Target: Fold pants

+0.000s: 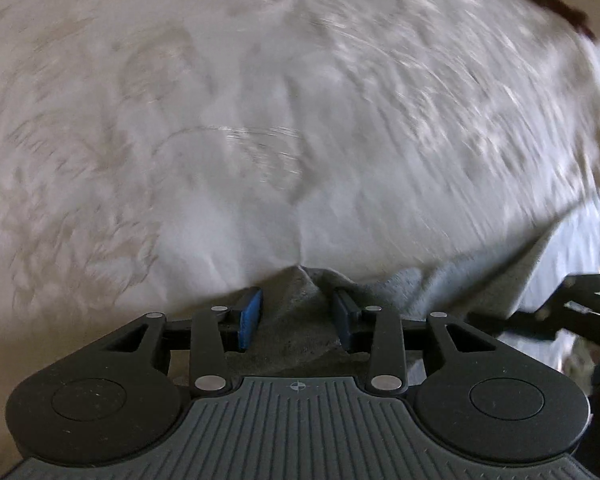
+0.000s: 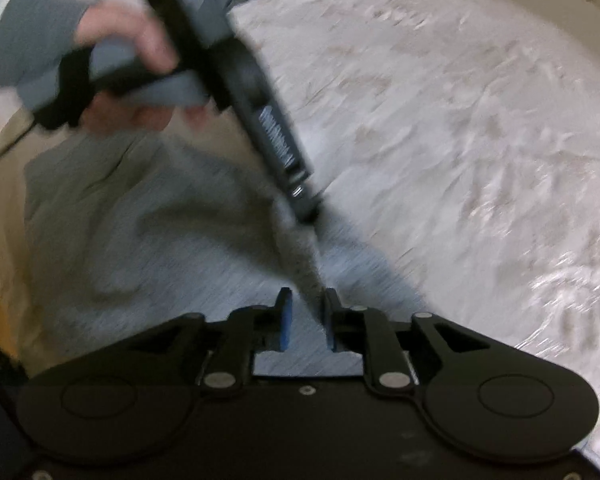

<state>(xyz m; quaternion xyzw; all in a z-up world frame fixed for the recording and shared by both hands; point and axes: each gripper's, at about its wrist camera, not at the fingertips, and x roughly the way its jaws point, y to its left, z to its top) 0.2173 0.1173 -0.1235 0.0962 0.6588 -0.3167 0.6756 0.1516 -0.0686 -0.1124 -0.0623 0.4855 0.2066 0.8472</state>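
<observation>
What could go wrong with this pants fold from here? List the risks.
1. Both claws stand open around a raised ridge of the grey pants; the left claw and right claw may let it slump and spoil the fold.
2. The claws work very near each other, so they could collide.
3. The white bedcover beneath looks wrinkled, so a claw might pinch it along with the pants.

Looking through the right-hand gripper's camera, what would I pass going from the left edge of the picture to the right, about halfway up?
Tan fabric → grey pants → the other handheld gripper's black body → pale patterned bed cover.
</observation>
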